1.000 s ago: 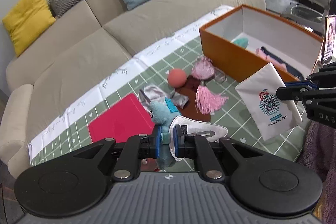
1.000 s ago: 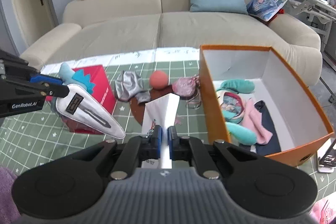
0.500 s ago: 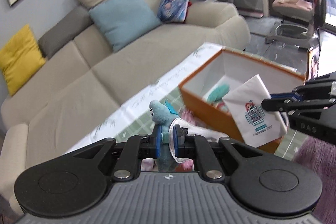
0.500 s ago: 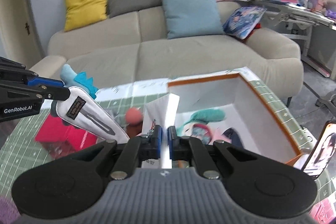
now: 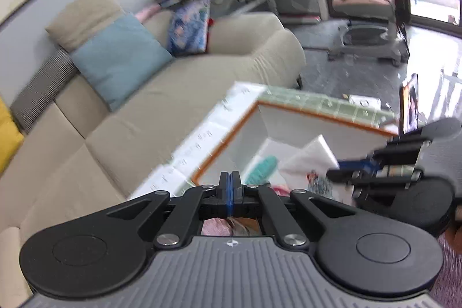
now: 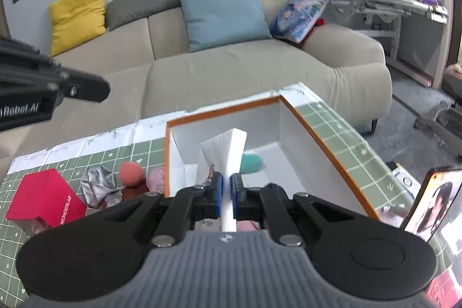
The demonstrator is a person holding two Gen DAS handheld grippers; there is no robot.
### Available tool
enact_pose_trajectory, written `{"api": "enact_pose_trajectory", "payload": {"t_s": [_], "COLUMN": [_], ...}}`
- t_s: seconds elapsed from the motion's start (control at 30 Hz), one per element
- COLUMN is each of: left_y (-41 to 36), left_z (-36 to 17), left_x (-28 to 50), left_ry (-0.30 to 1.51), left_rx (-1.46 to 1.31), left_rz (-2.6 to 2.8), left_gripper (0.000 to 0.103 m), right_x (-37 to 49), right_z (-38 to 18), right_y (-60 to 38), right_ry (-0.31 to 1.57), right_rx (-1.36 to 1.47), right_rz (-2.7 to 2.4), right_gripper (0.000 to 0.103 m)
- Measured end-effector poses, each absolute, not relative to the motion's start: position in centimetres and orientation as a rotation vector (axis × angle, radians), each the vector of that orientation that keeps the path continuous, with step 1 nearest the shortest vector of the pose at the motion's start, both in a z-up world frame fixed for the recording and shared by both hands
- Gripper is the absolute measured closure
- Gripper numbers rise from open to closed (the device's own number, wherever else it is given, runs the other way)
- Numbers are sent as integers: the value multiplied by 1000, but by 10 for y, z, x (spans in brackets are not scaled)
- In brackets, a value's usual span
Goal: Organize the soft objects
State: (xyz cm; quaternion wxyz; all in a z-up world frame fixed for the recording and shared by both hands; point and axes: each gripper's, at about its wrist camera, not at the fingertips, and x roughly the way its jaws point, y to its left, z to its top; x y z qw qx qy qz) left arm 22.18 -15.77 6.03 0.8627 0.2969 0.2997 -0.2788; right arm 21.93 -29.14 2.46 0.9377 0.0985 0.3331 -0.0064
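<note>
The orange box [image 6: 317, 134] with white inner walls stands on the green grid mat [image 6: 57, 160]. A teal soft item [image 6: 251, 162] lies on its floor. My right gripper [image 6: 226, 186] is shut on a white printed packet [image 6: 228, 146] and holds it upright over the box. The left wrist view shows that packet [image 5: 309, 160] over the box [image 5: 317, 113], near the teal item [image 5: 264, 168]. My left gripper [image 5: 230, 184] hangs at the box's near corner, its jaws closing fully with nothing between them. The blue plush is out of sight.
Left of the box lie a red carton [image 6: 43, 198], a silver pouch [image 6: 98, 184], a coral ball [image 6: 131, 173] and a pink pouch [image 6: 156, 178]. A phone [image 6: 430, 201] stands propped at the right. A beige sofa [image 6: 231, 71] runs behind the table.
The blue plush and its white cover have left my left gripper, whose jaws have come together. Both grippers have swung right, over the orange box, the right one still carrying the packet.
</note>
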Motion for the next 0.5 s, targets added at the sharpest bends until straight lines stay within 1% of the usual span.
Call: {"api": "enact_pose_trajectory", "payload": {"t_s": [0.1, 0.17, 0.23, 0.27, 0.33, 0.37, 0.43, 0.5], "left_y": [-141, -129, -117, -110, -98, -92, -83, -76], "left_z": [37, 17, -3, -12, -26, -35, -49, -62], "left_x": [223, 223, 224, 226, 230, 233, 241, 245], "left_ry": [704, 760, 816, 838, 882, 909, 948, 974], "left_rx": [592, 594, 596, 584, 545, 516, 466, 438], "left_rz": [-641, -658, -645, -635, -614, -595, -563, -547], "left_gripper": [95, 86, 65, 63, 54, 52, 43, 37], "right_x": [215, 214, 218, 221, 228, 231, 239, 248], "right_z": [16, 8, -1, -6, -14, -17, -23, -29], "right_y": [-296, -298, -303, -304, -305, -304, -301, -301], "right_ry": [699, 734, 769, 783, 817, 829, 860, 894], "right_rx": [223, 239, 271, 278, 288, 290, 281, 268], "right_rz": [-1, -2, -9, -17, -32, -34, -41, -36], "right_gripper": [99, 99, 99, 99, 99, 99, 99, 99]}}
